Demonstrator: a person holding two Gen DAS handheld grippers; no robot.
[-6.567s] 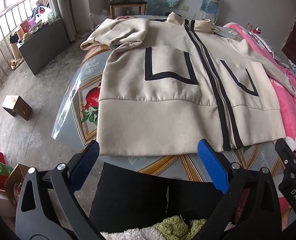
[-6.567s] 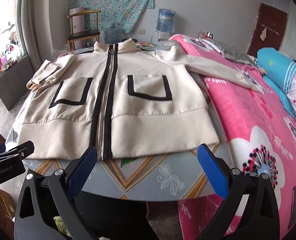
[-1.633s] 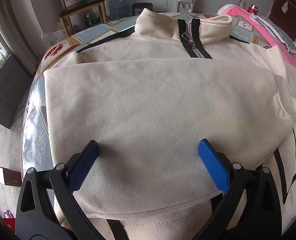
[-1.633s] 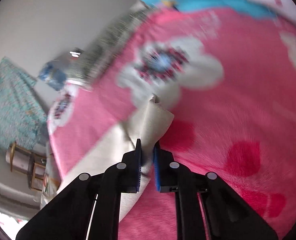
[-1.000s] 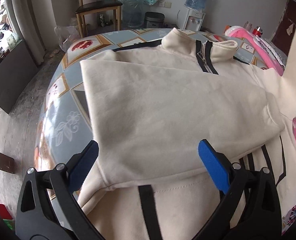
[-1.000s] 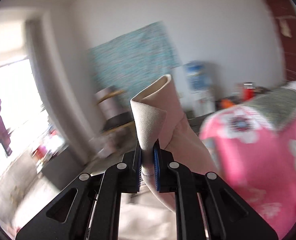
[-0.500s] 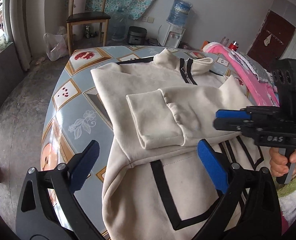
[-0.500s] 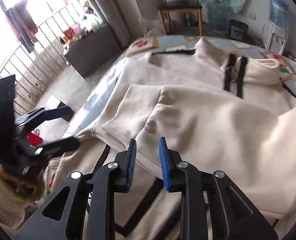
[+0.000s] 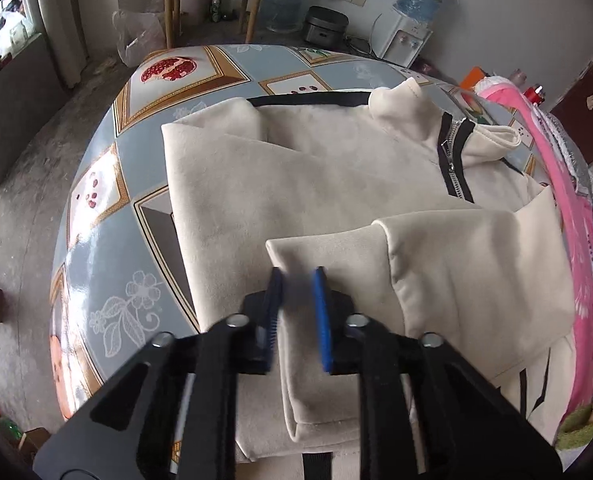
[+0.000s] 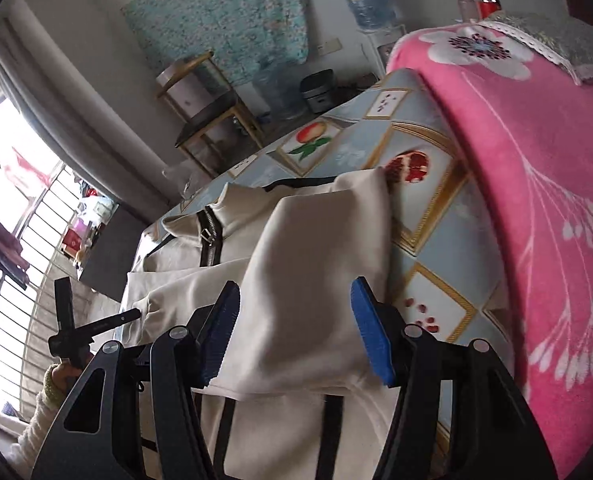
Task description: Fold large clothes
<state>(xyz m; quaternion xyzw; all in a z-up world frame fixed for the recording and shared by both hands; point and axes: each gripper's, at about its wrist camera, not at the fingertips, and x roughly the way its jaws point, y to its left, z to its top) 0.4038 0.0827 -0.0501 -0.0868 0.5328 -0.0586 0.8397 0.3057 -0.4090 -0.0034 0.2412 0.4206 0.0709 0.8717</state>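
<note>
On the patterned table [image 9: 144, 216], under our left gripper [image 9: 296, 312], the blue pads stand close together with the sleeve cuff [image 9: 316, 360] of the cream jacket [image 9: 296, 184] lying between and below them; the gap between the pads still shows cloth, and we cannot tell from the picture alone whether they pinch it, though the jaws have come nearly together. The cuff belongs to a sleeve [image 9: 476, 264] folded across the jacket's chest, its end pointing toward the table's left edge. Beyond it we see the collar [image 9: 400, 100] and the black-edged zipper [image 9: 452, 160], with the jacket lying flat on the table.

Our right gripper [image 10: 296, 340] has its jaws well apart and opening, with the other folded sleeve [image 10: 316, 272] lying between them, the pads not pressing on it. This sleeve rests on the jacket's near right side, close to the table's edge by the pink blanket [image 10: 536, 160]. In the right wrist view the left gripper shows at the far left, held in a hand [image 10: 62, 376] in a fuzzy sleeve. Farther off stand a wooden chair [image 10: 212, 116] and a water dispenser [image 9: 412, 12] against the wall.
</note>
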